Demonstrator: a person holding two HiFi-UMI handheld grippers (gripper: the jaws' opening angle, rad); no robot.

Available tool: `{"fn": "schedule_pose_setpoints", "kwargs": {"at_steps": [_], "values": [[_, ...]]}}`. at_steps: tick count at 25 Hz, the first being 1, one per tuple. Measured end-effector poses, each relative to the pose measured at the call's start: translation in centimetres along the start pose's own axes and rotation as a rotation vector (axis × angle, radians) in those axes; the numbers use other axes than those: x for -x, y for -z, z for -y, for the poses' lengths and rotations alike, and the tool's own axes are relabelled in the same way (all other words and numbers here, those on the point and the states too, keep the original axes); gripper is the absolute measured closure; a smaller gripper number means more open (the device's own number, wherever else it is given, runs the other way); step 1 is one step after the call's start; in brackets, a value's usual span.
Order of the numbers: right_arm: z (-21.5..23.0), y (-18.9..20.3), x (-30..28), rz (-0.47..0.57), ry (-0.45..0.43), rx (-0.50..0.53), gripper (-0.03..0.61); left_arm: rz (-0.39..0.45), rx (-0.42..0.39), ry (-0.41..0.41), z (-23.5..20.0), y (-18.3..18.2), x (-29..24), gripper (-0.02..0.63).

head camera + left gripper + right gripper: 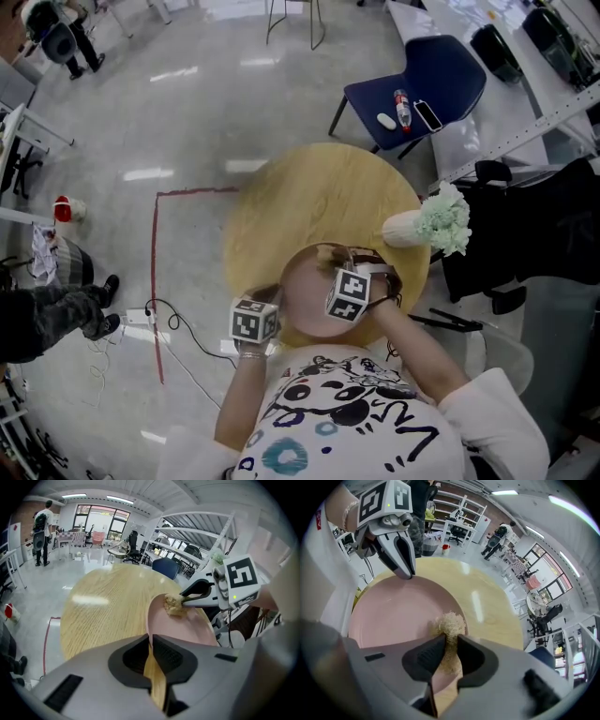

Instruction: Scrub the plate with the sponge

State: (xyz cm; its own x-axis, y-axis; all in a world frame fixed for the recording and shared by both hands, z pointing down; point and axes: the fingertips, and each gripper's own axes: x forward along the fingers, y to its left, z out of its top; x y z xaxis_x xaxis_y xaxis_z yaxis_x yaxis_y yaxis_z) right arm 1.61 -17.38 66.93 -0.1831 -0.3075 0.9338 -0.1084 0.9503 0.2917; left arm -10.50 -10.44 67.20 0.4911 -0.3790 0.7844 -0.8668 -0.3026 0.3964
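Right gripper point(450, 643) pinches sponge point(450, 621); left gripper point(151, 640) clamps plate point(186, 629) near rim. Hard scrubbing may pry plate loose.

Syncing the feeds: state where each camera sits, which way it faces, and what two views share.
Head view: on the person's head, facing steeply down at the table; shirt and forearms show.
Left gripper view: on the left gripper, facing along its fingers, shut on the plate rim.
Right gripper view: on the right gripper, facing along its fingers, shut on the sponge.
Shared: plate and sponge.
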Motion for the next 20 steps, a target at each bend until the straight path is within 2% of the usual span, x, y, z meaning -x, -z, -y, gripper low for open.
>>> {"fn": "schedule_pose_setpoints", "kwargs": {"at_steps": [4, 13, 20], "values": [[-1.2, 1.4, 1.4, -0.033, -0.034, 0.023, 0.491, 0.009, -0.008, -0.007, 0.1, 0.0, -0.1, 0.581], [-7.4, 4.6, 4.1, -0.091, -0.195, 0.046, 0.500, 0.015, -0.026, -0.011, 0.5, 0.7, -0.3, 0.591], [-11.7, 5.3, 5.6, -0.095, -0.308, 0.045, 0.503, 0.020, -0.038, -0.011, 0.5, 0.4, -0.4, 0.592]]}}
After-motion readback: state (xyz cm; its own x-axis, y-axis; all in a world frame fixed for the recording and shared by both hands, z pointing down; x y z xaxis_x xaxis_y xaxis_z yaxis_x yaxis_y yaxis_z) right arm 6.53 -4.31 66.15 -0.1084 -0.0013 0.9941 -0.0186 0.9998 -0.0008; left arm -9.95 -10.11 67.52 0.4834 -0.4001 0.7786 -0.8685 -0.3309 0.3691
